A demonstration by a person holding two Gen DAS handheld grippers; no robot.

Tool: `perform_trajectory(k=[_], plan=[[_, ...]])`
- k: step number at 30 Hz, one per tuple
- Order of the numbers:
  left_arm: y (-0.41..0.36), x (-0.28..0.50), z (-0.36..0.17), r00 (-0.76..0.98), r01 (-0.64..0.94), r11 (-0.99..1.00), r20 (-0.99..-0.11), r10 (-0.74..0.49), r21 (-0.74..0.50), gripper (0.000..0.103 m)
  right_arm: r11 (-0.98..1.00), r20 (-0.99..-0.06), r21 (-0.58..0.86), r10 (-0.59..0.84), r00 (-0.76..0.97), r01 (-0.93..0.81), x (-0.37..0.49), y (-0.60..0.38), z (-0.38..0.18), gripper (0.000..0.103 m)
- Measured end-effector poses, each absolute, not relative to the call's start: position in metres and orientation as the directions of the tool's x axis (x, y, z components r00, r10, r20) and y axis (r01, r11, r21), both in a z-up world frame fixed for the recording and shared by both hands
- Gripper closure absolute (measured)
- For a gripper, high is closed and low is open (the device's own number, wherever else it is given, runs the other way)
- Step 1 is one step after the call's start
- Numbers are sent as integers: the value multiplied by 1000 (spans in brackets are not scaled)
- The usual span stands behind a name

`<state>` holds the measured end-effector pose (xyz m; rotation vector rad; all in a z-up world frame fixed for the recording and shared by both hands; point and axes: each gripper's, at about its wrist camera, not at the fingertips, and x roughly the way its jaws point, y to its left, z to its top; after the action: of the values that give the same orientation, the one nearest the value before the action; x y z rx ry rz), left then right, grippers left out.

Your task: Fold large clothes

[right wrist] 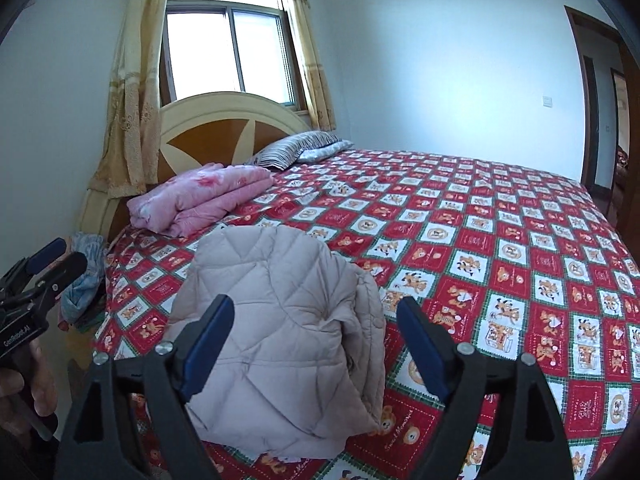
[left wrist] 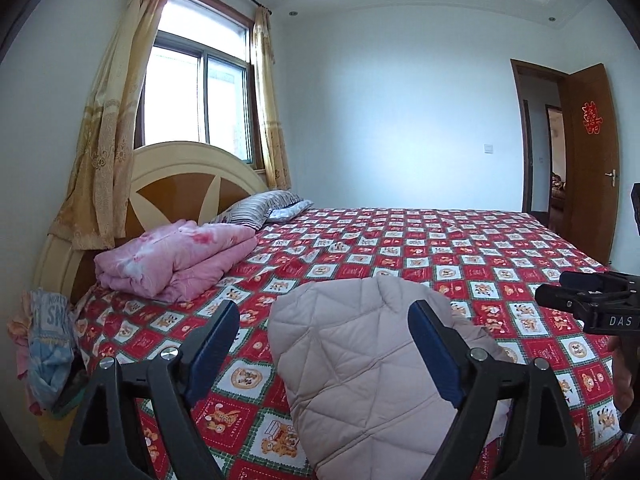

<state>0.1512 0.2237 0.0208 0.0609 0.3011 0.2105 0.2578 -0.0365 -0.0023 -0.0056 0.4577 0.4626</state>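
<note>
Right wrist: folded jacket (right wrist: 280, 344) on bed (right wrist: 500, 240) (both tongs spread).

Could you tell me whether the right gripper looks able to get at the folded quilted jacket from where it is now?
Probably yes. The right gripper is open, and the quilted jacket lies on the bed directly ahead between its fingers, with nothing in between. The left gripper is off to the side.
</note>
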Motion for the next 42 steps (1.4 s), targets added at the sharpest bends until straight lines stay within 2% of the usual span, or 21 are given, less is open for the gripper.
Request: perform_trajectory(k=[10,42], plan=[[219,143,29,942,-189,979,-265,204,81,16,892,-404,81,438,803,-445,240,-37,3,15],[219,150,19,932,-190,977,-295,210,97,14,886,-409,85,448,795,-455,236,-38,1,14]])
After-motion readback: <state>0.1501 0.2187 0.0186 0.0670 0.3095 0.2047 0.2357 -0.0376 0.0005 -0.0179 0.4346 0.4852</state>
